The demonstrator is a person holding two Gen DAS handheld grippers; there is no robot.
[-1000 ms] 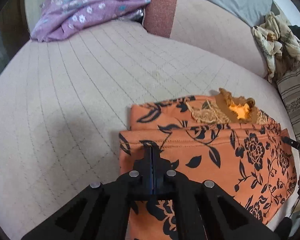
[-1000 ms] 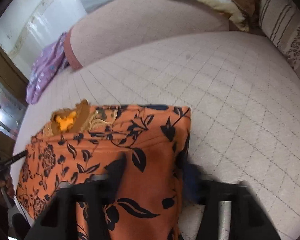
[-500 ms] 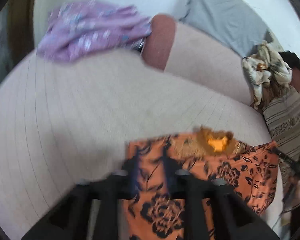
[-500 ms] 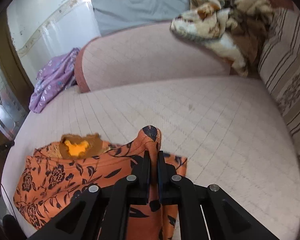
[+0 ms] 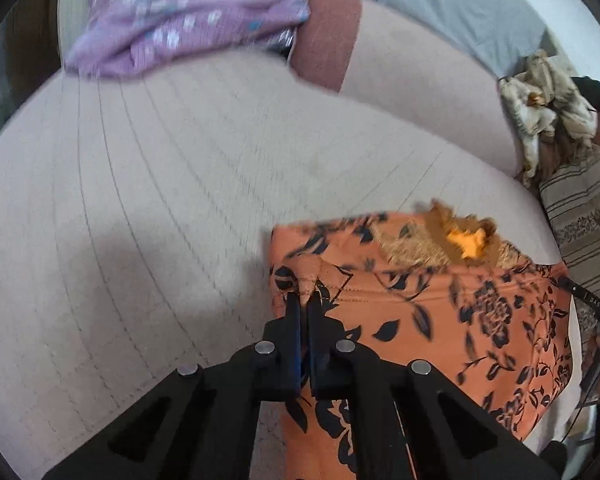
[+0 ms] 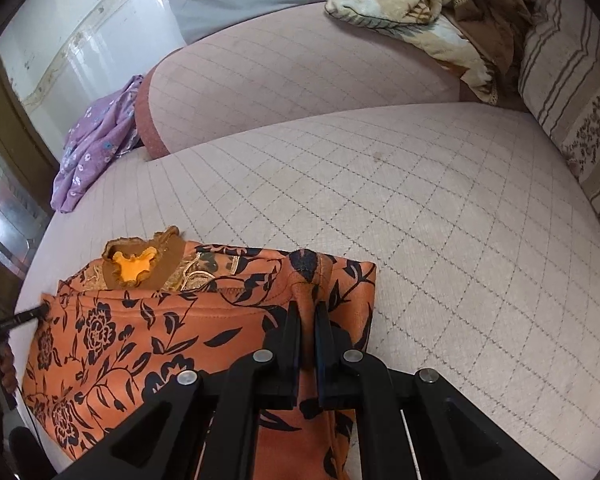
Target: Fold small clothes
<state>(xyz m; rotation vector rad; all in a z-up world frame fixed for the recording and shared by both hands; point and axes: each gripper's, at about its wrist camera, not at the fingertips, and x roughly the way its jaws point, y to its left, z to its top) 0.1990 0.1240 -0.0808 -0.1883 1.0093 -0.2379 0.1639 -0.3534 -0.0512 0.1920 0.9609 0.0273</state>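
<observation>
Pinching both hem corners of the orange floral garment (image 5: 420, 320): left gripper (image 5: 305, 300) and right gripper (image 6: 305, 312) were clamped on cloth; next, probably carry fold toward 12 o'clock.

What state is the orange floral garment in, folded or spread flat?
Partly folded: the orange floral garment has a hemmed layer doubled over itself, both grippers pinching that fold.

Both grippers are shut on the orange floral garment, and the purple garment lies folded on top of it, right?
Not quite. Left gripper and right gripper do pinch the orange floral garment, but the purple garment lies apart, crumpled at the cushion's far edge, per the right wrist view.
</observation>
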